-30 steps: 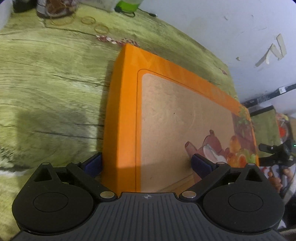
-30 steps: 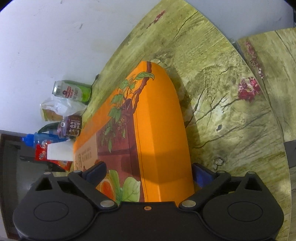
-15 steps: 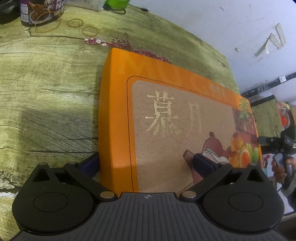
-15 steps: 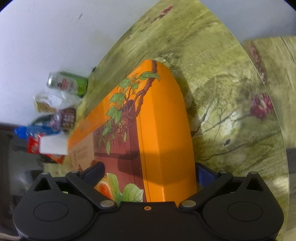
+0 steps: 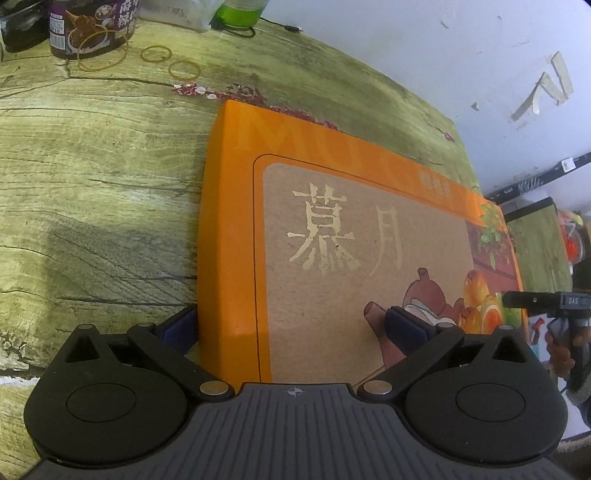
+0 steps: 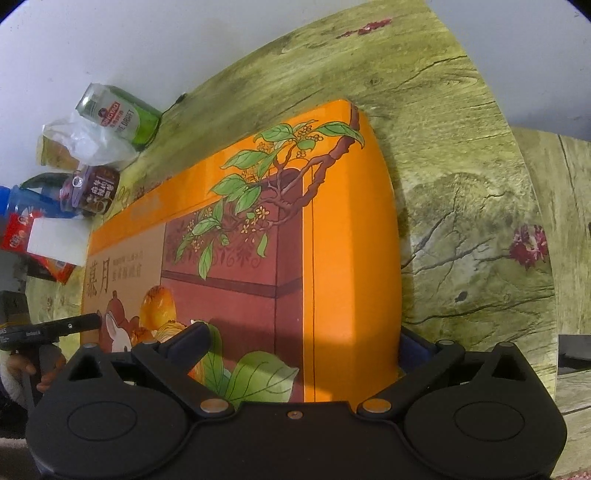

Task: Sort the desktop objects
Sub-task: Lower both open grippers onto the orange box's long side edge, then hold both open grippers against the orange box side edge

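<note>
Fingers of the left gripper spread wide, straddling one near corner of the orange gift box: one pad against the box's side wall, the other pad over the printed lid. Same at the right gripper, fingers wide, one above the lid, the other down beside the outer wall. Whether either pair truly clamps the box or merely brackets it: cannot tell.

Box flat on the green wood-print table, stretching forward from both sets of fingers, each gripper at an opposite near corner.

Judged progress: early. Box seemingly mid-placement or mid-shift, not clearly in any final spot. Far ahead of the fingers, against the wall, still an unsorted cluster: green can, plastic bag, purple jar, blue bottle, red packet, plus loose rubber bands beside the jar. Probably most of the sorting left.
</note>
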Available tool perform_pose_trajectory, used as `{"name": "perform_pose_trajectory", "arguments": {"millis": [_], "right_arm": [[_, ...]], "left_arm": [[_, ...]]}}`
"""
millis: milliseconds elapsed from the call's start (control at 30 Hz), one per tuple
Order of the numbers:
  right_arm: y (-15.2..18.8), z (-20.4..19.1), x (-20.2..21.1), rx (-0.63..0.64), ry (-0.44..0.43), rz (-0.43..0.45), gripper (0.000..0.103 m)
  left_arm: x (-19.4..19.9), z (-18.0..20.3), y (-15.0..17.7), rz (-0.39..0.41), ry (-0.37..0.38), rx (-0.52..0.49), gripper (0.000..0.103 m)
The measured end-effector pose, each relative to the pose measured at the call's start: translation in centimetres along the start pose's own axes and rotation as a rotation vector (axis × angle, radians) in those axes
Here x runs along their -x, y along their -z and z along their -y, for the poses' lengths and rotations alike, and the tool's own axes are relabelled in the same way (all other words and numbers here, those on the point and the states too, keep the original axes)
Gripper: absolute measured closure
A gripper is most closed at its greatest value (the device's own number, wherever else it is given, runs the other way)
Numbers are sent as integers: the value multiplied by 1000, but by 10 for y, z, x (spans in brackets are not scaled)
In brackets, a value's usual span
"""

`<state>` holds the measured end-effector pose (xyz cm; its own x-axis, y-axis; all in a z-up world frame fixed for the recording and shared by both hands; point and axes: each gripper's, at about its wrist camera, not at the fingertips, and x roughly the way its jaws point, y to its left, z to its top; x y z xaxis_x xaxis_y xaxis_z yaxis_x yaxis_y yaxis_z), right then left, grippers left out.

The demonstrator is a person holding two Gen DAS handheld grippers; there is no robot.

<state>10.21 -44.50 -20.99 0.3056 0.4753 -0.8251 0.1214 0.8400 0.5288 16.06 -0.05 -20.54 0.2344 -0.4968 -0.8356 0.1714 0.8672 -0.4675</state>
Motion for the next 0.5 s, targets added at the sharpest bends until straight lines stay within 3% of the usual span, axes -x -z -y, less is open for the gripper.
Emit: {"name": "perform_pose_trajectory", "arguments": {"millis": [500], "right_arm": [[-3, -6, 13, 8, 10, 47, 0]], "left_arm": [[4, 9, -19, 34, 2, -12, 0]]}}
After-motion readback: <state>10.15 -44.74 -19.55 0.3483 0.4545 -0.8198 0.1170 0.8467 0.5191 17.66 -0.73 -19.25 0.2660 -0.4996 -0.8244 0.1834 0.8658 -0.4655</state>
